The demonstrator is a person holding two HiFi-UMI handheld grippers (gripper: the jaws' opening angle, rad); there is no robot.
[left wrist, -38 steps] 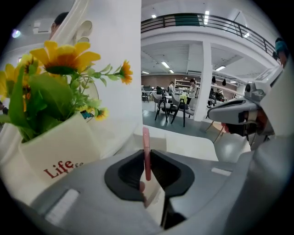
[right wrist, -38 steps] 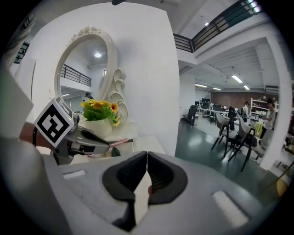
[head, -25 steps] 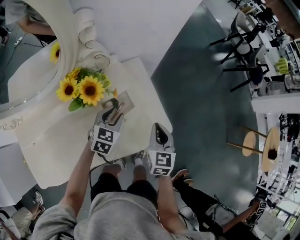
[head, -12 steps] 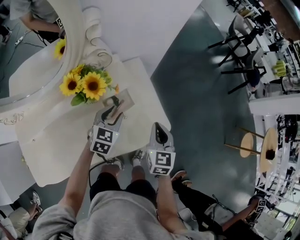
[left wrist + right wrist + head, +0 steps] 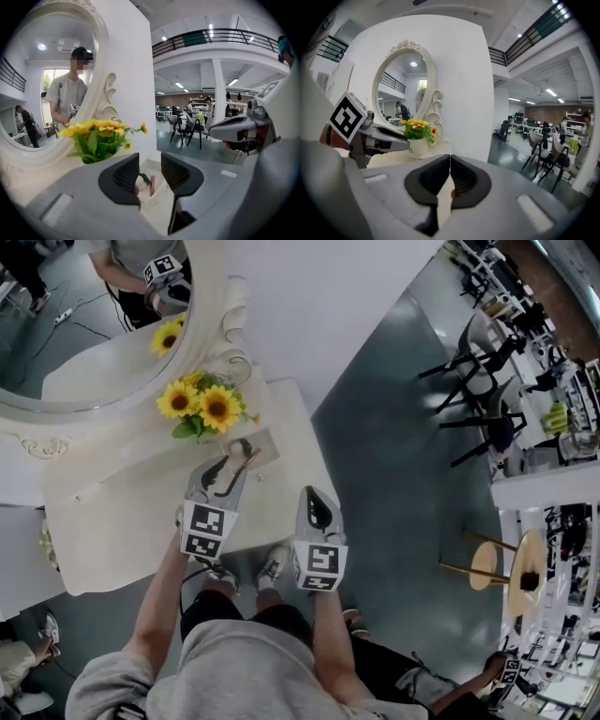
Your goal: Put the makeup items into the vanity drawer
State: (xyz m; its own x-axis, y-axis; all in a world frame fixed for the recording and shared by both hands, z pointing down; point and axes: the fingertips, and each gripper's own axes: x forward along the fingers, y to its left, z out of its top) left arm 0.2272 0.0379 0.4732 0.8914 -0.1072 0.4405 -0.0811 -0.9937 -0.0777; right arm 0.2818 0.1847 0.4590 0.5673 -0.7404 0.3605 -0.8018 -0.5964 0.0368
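Note:
A small grey tray [image 5: 265, 441] lies on the cream vanity top [image 5: 112, 512] in front of the sunflowers. Makeup items rest there, among them a white round piece with a dark band [image 5: 140, 181] and a pink stick [image 5: 151, 186]. My left gripper [image 5: 236, 458] hovers over the tray's near end. Its jaws [image 5: 150, 171] are open and have just been closing a little. The items show beyond the gap, and the pads press on nothing. My right gripper [image 5: 314, 495] is shut [image 5: 449, 172] at the table's right edge, with nothing seen in it. No drawer is in view.
A vase of sunflowers [image 5: 208, 407] stands just behind the tray, against the ornate oval mirror [image 5: 84, 343] and white wall. Right of the table the grey floor drops away, with black chairs [image 5: 487, 343] and tables farther off. The person's legs are below the table's front edge.
Both grippers have risen a little and look slightly higher over the table. The head view has shifted, showing more of the mirror. The left gripper stays over the tray.

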